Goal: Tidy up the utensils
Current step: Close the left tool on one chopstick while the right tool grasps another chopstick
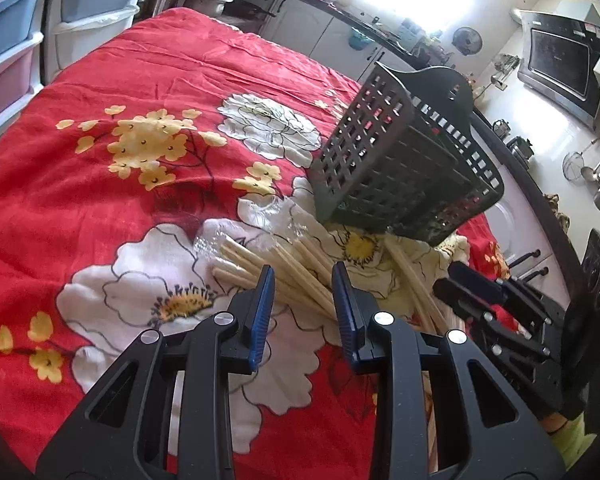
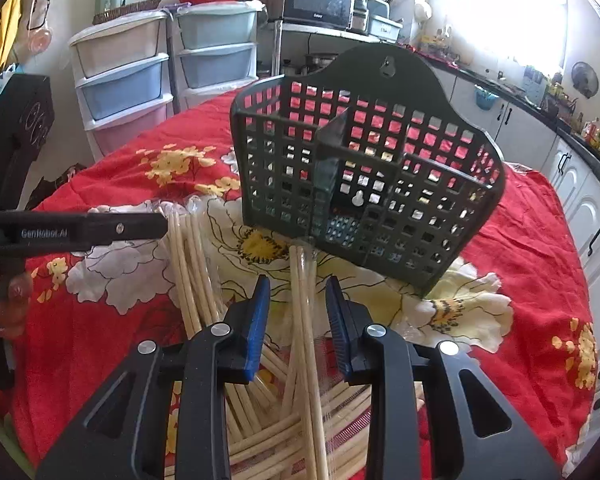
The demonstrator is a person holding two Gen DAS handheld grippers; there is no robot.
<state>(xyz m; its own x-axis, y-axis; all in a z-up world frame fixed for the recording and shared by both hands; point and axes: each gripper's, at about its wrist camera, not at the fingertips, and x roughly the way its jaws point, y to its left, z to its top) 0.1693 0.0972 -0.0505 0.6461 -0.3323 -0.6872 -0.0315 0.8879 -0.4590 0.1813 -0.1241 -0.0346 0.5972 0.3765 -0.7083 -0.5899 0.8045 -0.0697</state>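
Observation:
A dark green slotted utensil basket [image 2: 364, 184] with inner dividers stands on the red floral cloth; it also shows in the left wrist view [image 1: 404, 168]. A pile of pale wooden chopsticks [image 2: 300, 400] lies in front of it, some in clear wrap [image 1: 284, 272]. My left gripper [image 1: 303, 300] is open and empty over the left bundle; it shows in the right wrist view [image 2: 100, 228] from the side. My right gripper [image 2: 298, 308] is open, with a pair of chopsticks [image 2: 306, 320] lying between its fingers, not clamped. It shows in the left wrist view [image 1: 460, 288] at right.
The table is covered with a red floral cloth [image 1: 140, 100]. Plastic drawer units [image 2: 128, 80] stand behind it, a microwave [image 2: 320, 0] on a shelf, and kitchen counters with cabinets [image 2: 580, 184] along the right.

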